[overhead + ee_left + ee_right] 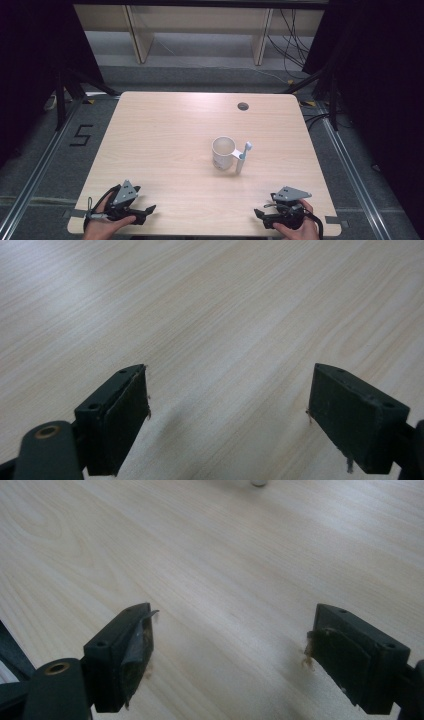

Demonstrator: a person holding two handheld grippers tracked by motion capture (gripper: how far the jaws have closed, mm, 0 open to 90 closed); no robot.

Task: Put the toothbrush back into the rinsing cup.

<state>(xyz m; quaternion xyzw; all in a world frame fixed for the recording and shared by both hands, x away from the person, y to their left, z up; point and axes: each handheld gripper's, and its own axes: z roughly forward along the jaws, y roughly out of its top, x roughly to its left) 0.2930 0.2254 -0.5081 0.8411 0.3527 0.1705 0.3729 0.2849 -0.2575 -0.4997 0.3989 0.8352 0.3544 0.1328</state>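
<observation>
A white cup (222, 152) stands upright right of the middle of the light wooden table (165, 130). A white toothbrush (242, 157) stands leaning against the cup's right side, head up. My left gripper (149, 211) rests at the table's front left corner, held by a hand, pointing right. Its jaws stand wide open over bare wood (230, 405). My right gripper (259, 214) sits at the front right, pointing left, also open with nothing between its jaws (230, 650). Both grippers are well short of the cup.
A round cable hole (243, 106) lies near the table's far right edge. Beyond the table are wooden shelf legs (139, 35) and loose cables (292, 45) on the floor. A "5" marking (81, 135) is on the floor at left.
</observation>
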